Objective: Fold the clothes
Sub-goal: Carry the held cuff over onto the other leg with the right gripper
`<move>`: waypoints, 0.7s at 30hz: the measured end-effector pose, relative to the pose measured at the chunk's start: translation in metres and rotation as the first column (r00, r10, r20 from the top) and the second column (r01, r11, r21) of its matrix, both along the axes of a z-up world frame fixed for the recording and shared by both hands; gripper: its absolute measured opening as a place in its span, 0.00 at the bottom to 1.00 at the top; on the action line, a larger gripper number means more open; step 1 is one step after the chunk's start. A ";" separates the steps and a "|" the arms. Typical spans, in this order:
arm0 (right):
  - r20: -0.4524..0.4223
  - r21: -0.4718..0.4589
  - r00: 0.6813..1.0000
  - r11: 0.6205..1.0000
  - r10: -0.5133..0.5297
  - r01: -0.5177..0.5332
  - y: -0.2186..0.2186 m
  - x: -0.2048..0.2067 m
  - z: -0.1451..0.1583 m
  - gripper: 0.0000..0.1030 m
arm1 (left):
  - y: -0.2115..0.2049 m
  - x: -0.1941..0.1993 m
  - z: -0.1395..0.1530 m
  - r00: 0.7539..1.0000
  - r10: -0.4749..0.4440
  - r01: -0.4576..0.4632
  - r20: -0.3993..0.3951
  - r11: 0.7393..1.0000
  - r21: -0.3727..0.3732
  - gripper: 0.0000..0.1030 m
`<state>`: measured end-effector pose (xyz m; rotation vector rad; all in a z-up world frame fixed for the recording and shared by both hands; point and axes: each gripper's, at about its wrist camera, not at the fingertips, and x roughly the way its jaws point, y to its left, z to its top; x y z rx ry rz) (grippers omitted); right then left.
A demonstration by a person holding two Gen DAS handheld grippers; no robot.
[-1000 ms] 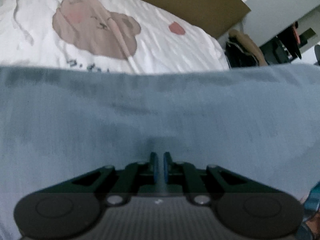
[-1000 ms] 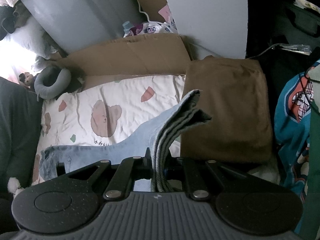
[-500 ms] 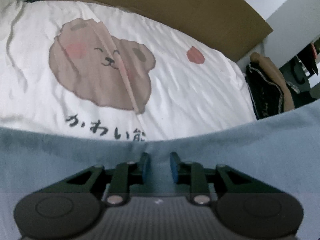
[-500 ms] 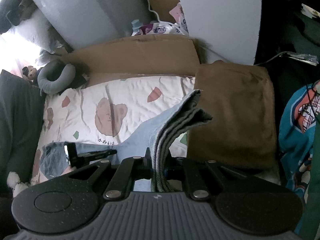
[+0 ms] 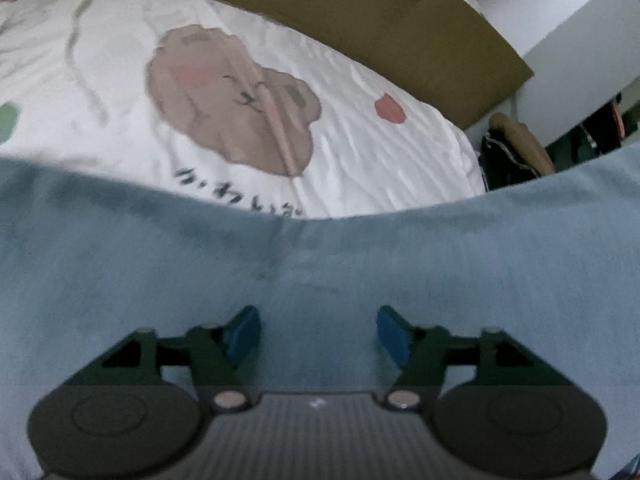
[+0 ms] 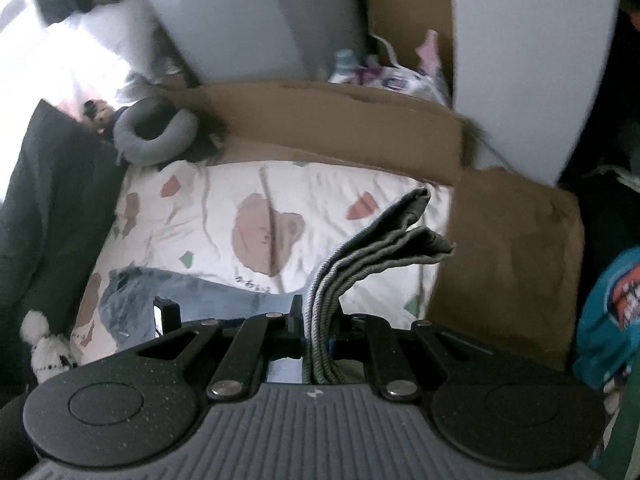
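Denim jeans (image 5: 320, 280) sprawled over the bear-print bedsheet (image 5: 360, 160), right gripper (image 6: 318, 332) pinching their bunched layers, left gripper (image 5: 318, 330) opening just above them, cardboard (image 6: 340, 120) behind.

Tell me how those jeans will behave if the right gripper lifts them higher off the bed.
Probably floppy: the jeans trail limp from the right gripper down to the bed sheet. Likely fairly heavy for cloth, since several thick folded layers stack between the fingers. The free end beyond the grip stands out before it droops, so the bundled denim seems to hold some shape.
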<state>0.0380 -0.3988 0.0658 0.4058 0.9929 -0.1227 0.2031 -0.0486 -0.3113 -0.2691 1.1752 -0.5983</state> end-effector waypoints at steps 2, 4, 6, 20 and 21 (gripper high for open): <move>-0.002 -0.013 0.999 0.999 0.037 -0.037 0.015 0.013 0.010 0.09 | 0.010 -0.008 0.006 0.999 0.032 -0.032 -0.011 0.999 -0.005 0.71; -0.004 -0.025 0.997 0.997 0.074 -0.074 0.030 0.025 0.019 0.09 | 0.020 -0.017 0.014 0.999 0.043 -0.043 0.010 0.999 -0.013 0.74; -0.004 -0.037 0.993 0.993 0.115 -0.115 0.047 0.038 0.028 0.09 | 0.034 -0.024 0.023 0.997 0.067 -0.067 0.024 0.997 -0.023 0.76; -0.050 -0.063 0.947 0.945 0.317 -0.320 0.173 0.128 0.056 0.09 | 0.161 -0.077 0.056 0.942 0.335 -0.333 0.027 0.941 -0.066 0.76; -0.052 -0.058 0.945 0.944 0.323 -0.326 0.179 0.134 0.055 0.09 | 0.169 -0.082 0.058 0.936 0.350 -0.348 0.026 0.935 -0.065 0.76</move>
